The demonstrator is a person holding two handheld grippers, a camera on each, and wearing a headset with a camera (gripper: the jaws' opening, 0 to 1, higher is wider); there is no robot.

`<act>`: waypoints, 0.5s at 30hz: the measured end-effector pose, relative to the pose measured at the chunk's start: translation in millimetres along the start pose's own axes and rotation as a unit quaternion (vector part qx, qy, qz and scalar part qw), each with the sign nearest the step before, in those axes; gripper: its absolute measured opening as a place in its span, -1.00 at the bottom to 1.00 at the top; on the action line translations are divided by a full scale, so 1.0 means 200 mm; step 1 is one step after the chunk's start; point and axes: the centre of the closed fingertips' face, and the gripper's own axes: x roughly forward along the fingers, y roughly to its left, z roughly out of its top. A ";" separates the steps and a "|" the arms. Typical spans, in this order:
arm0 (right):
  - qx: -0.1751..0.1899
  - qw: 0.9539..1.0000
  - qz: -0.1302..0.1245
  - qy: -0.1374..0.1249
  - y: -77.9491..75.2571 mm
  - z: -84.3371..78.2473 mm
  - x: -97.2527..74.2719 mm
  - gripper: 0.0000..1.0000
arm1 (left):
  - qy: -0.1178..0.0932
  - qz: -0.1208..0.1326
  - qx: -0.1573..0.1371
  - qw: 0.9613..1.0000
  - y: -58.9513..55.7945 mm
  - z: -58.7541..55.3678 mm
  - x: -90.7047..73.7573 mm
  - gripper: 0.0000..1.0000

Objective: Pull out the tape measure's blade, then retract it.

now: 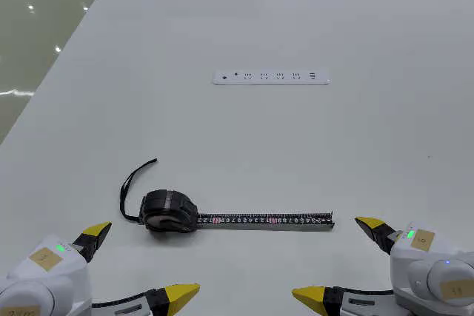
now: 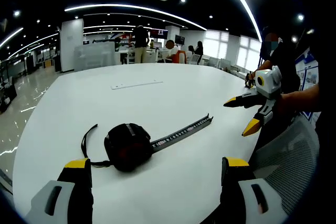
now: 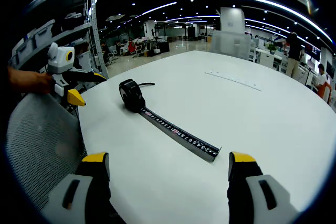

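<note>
My left gripper (image 1: 144,259) hangs with its jaws spread wide and nothing between them, just on my side of the tape measure case (image 1: 169,211). My right gripper (image 1: 335,258), equally agape and empty, sits off to the case's right, near the hooked tip of the blade (image 1: 270,220). The blade lies flat on the white table (image 1: 296,146), drawn out rightward from the case. A black strap (image 1: 132,183) loops from the case's left side. Well beyond the case lies a white power strip (image 1: 271,77).
</note>
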 end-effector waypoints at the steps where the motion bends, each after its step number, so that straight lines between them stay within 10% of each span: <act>1: -0.001 1.000 0.001 0.000 0.00 0.00 0.00 0.91 | -0.001 0.001 -0.002 1.000 0.00 0.00 0.00 1.00; 15: -0.002 1.000 0.006 -0.001 0.01 0.00 0.01 0.89 | 0.002 -0.001 -0.007 1.000 -0.04 0.01 0.02 1.00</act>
